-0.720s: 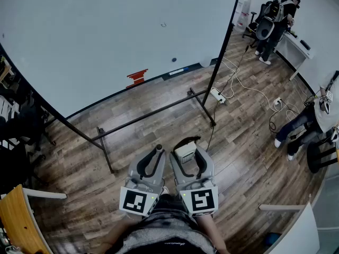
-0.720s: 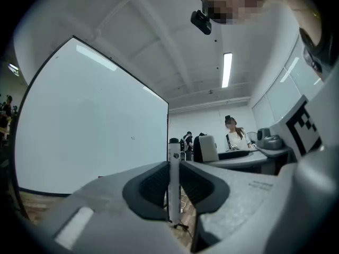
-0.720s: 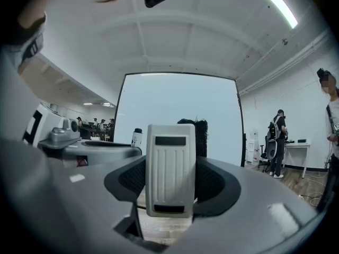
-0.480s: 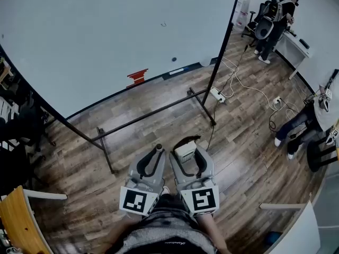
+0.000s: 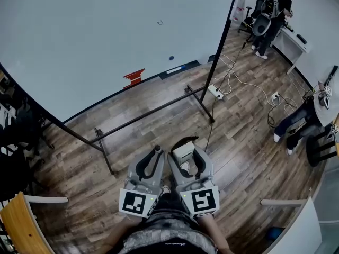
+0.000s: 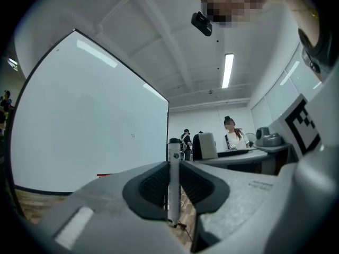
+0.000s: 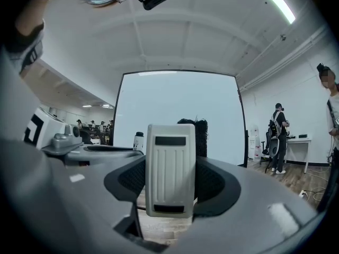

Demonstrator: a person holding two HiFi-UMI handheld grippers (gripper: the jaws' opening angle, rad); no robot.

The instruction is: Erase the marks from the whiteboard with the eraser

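Note:
A large whiteboard [image 5: 106,36] on a black stand fills the upper left of the head view; small dark marks [image 5: 160,22] sit on it, and another mark [image 5: 171,58] lies lower. My right gripper [image 5: 184,148] is shut on a white eraser [image 7: 170,168] with a black felt pad, held close to my body. My left gripper [image 5: 157,150] is shut on a marker pen [image 6: 174,181] that stands upright between its jaws. Both grippers hang over the floor, well short of the board.
A red object [image 5: 134,77] rests on the board's tray. Black stand legs [image 5: 198,102] cross the wooden floor, beside a power strip [image 5: 214,92] with cables. People [image 5: 273,15] stand at a desk far right. A wooden chair [image 5: 18,224] is at lower left.
The head view has shifted slightly, so the board and room sit a little higher in the frame. Both grippers keep their hold and place.

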